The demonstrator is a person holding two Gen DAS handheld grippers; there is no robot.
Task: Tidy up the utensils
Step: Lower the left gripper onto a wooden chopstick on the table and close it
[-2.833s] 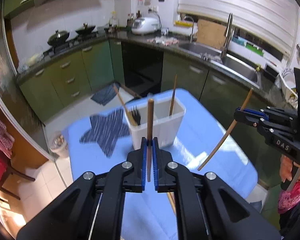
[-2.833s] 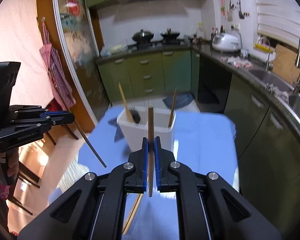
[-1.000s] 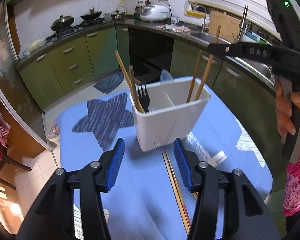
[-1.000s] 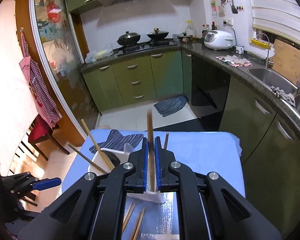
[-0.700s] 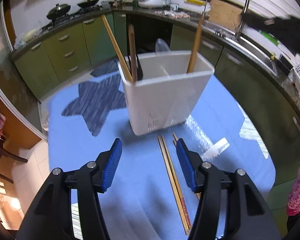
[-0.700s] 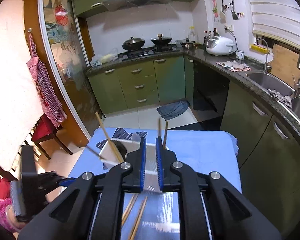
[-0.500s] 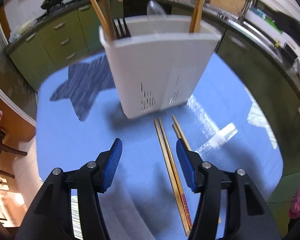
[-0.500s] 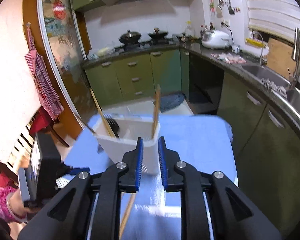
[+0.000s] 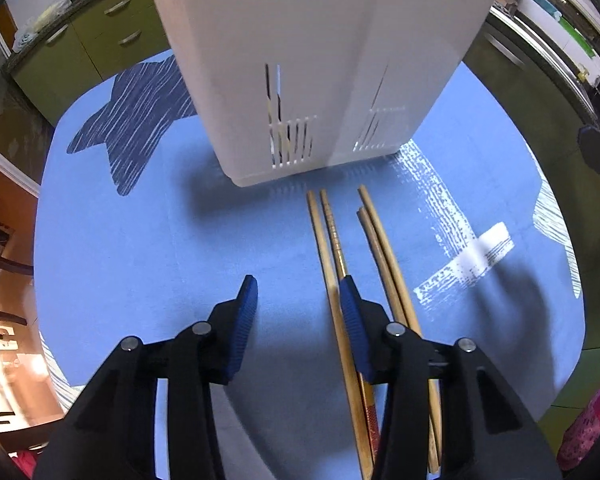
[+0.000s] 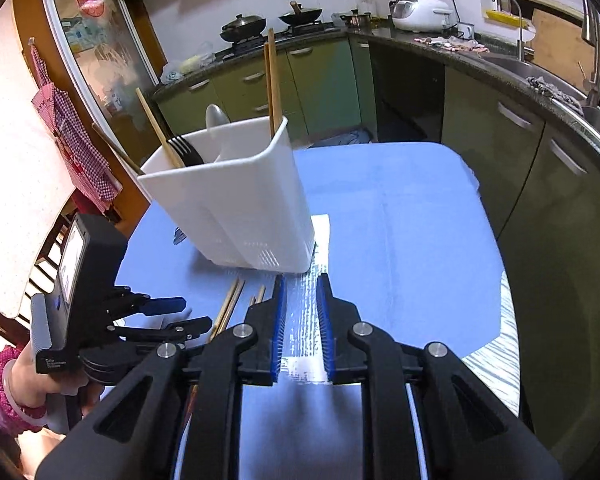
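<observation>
Left gripper (image 9: pixel 298 294) is spread, closing, empty; chopsticks (image 9: pixel 330 256) are laid lengthwise under its right finger. Right gripper (image 10: pixel 302 312), slightly parted, sits farther off.

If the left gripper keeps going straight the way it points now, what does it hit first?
Most likely the blue tablecloth: the left gripper is open and aimed steeply down. The leftmost of the chopsticks lies just inside its right finger, so that finger may touch it first; depth is unclear.
</observation>
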